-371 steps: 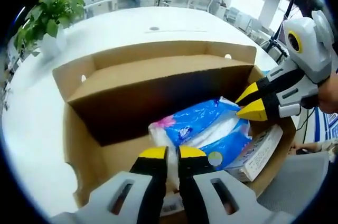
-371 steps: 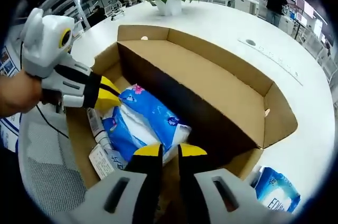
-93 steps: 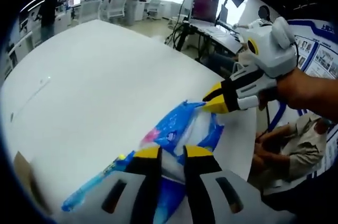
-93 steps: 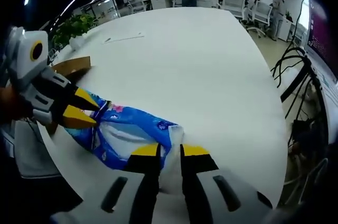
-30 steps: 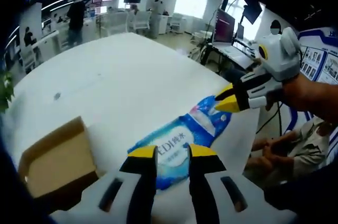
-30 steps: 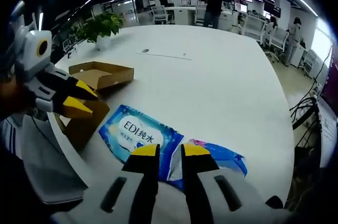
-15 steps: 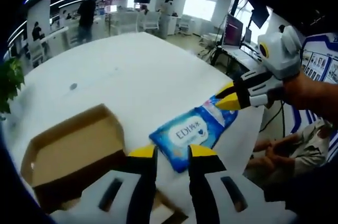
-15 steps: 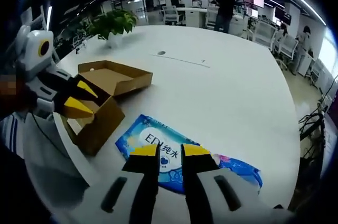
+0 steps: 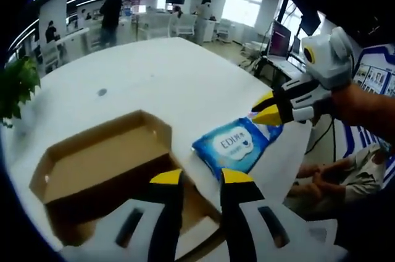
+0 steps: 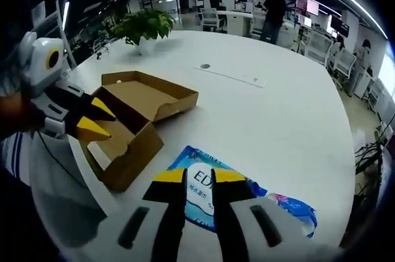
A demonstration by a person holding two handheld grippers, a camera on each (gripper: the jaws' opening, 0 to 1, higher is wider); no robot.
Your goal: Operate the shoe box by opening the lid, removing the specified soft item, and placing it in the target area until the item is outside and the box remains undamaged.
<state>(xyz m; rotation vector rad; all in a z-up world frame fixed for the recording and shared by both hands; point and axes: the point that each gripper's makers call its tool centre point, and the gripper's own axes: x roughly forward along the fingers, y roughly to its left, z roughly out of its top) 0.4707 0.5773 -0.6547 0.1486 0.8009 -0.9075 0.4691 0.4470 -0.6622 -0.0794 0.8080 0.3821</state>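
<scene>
both grippers have drawn back from the soft packs over the last second, and the shoe box (image 9: pixel 105 172), which sat off at the edge of each view a moment ago, now lies ahead of the jaws again; i take that to mean the removal is finished and the hands are retreating. in the left gripper view the left gripper (image 9: pixel 202 178) holds nothing, its yellow tips a little apart, with the blue wipes pack (image 9: pixel 237 144) lying flat on the white table (image 9: pixel 154 76) just ahead and to the right of them. the right gripper (image 9: pixel 266 109) comes in from the right, hovering over that pack's far end, its tips near together with nothing between them. in the right gripper view a second blue pack (image 10: pixel 290 207) peeks out from under the first, just right of the jaws. count: one box, lid laid back and looking unharmed; two blue packs, both outside it; two grippers; one potted plant (image 10: pixel 145 26) far beyond the box.
</scene>
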